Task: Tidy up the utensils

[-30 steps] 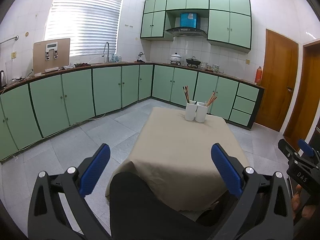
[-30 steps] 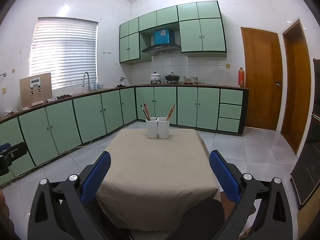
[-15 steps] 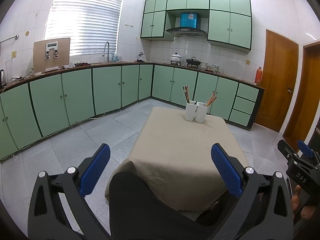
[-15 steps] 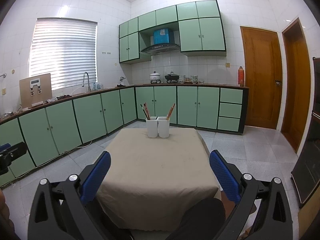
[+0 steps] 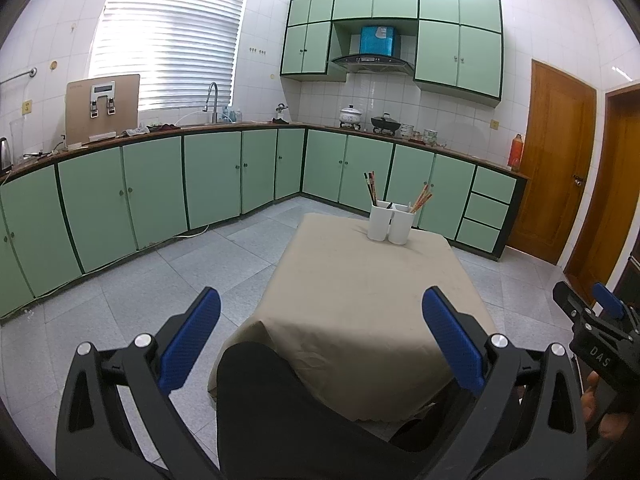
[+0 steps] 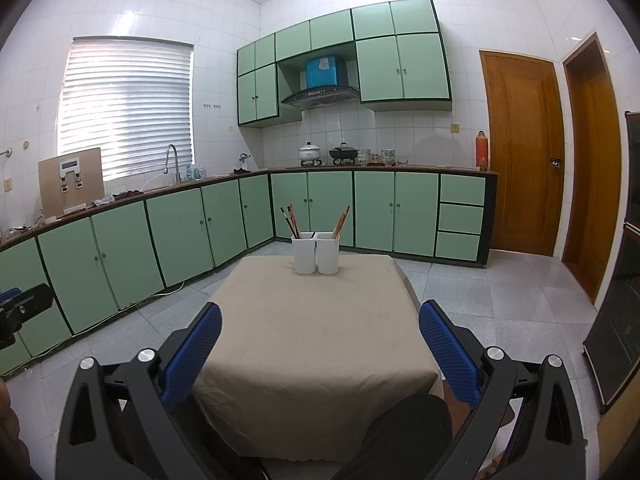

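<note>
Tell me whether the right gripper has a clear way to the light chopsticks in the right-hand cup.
Probably yes. The right gripper is open, and only bare tablecloth lies between it and the light chopsticks, whose tops stand free above the cup.

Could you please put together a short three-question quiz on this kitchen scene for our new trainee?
1. True or false: the open left gripper already holds a chopstick.
2. Where on the beige cloth-covered table do the two white plastic utensil holders stand: A) near edge, B) far edge, C) on the floor?
3. Fill in: the dark chopsticks stand in the ____ holder, and the light wooden chopsticks in the other one.

Key
1. False: both it and the right gripper are open and empty.
2. B.
3. Left, as both cameras see it.
</note>
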Tool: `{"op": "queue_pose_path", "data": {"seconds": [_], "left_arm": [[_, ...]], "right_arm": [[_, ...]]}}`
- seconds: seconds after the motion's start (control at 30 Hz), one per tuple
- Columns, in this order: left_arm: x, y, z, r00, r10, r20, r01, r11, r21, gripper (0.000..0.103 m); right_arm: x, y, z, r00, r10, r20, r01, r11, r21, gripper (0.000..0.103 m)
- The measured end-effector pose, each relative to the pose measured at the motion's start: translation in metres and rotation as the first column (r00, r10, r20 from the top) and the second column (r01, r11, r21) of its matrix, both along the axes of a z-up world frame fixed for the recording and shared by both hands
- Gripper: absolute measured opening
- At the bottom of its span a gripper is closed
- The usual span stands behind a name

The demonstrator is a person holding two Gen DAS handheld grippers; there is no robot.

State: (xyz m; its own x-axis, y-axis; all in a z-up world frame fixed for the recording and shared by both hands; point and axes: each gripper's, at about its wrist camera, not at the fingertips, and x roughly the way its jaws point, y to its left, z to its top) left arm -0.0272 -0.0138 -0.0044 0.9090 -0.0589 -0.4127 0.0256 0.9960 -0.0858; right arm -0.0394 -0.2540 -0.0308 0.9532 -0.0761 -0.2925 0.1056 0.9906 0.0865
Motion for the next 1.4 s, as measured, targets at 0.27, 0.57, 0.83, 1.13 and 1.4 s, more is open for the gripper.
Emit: {"op": "queue_pose_path", "data": {"seconds": [0.27,0.57,0.83,1.13,1.4], "left_arm": [[-0.001,0.0027,0.0016,1.0,0.0,0.0,0.0,1.0,-0.004,0.098],[-0.0018,0.0018,0.0015,1.0,-0.001,-0.001,0.001,1.0,-0.007,0.098],[-0.0015,0.0012,0.0004,1.0,-0.001,-0.002,0.001,1.0,-0.009,0.098],[-0.0019,0.0006,0.0004,1.0,-0.001,-0.002,0.001,1.0,-0.009,0.098],[-0.002,0.0001,0.0002,1.0,-0.002,-0.002,0.002,1.0,-0.01,0.098]], "right_arm": [[-0.0001,-0.0001,-0.0003,1.0,-0.001,0.001,0.001,1.0,0.001,0.097],[-0.0022,0.001,-0.0027,1.0,0.0,0.0,0.0,1.0,0.001,0.097],[-0.0016,0.0014,-0.0036,1.0,-0.001,0.0,0.001,1.0,0.001,0.097],[-0.0016,0.0026,-0.0057,1.0,-0.001,-0.001,0.001,1.0,0.004,0.097],[-0.0014,0.0037,-0.0069,1.0,-0.002,-0.003,0.002,1.0,0.004,0.097]]}}
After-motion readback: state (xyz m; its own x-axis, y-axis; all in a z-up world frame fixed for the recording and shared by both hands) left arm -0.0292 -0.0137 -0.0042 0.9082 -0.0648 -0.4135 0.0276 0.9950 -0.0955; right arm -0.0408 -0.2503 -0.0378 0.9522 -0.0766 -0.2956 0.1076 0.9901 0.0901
